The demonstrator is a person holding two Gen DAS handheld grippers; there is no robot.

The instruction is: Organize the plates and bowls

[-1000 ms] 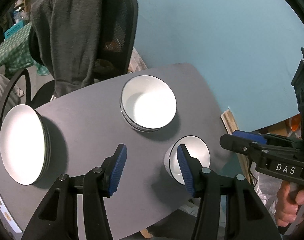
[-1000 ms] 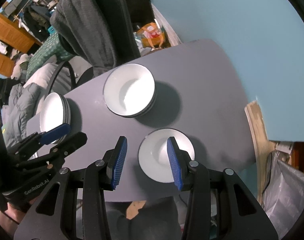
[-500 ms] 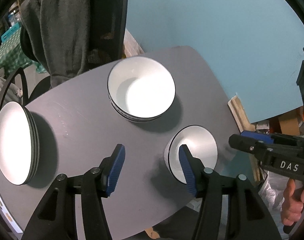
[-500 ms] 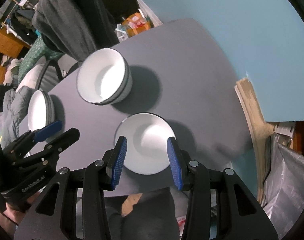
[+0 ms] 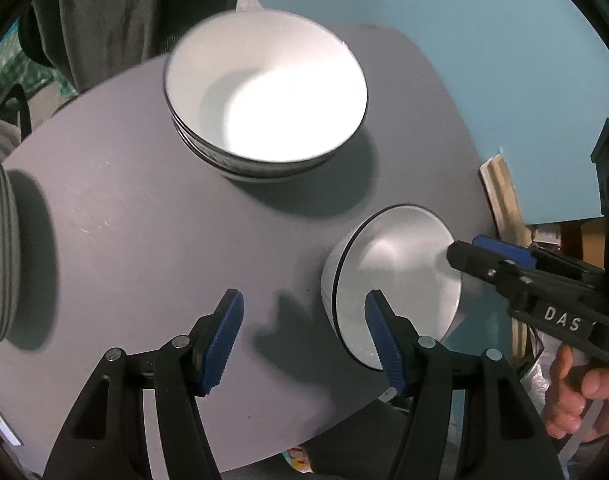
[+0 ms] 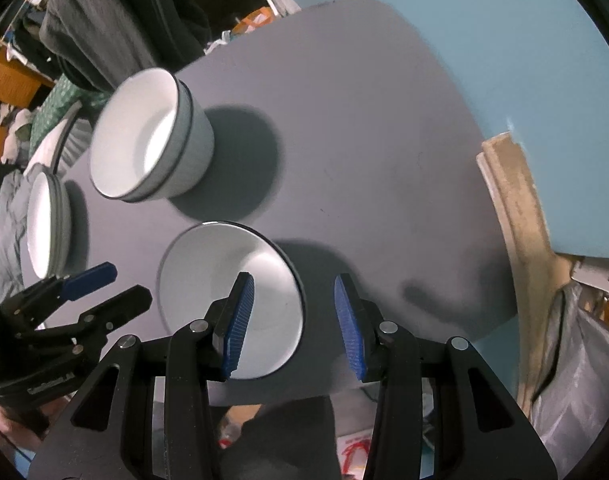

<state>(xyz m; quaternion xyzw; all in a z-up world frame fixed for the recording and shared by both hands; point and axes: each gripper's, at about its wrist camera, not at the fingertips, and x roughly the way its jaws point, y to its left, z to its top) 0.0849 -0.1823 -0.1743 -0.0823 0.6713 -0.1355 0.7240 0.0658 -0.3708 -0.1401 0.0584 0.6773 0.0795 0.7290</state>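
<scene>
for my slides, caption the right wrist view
Open right hand-held gripper straddling the single bowl's rim.

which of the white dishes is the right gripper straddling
The single small bowl at the table's near edge: the right gripper is open over its rim. The stacked bowls and plate stack sit farther off.

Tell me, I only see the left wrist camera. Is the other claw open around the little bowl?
Observer: Yes. The right claw is open, with one finger over the inside of the small bowl and the other outside its rim, over the table.
Operator: What about the plates cut off at my edge?
Observer: The plate stack shows whole here, apart from the bowl stack.
Operator: Anything past the table?
Observer: A grey bag sits to its right.
</scene>
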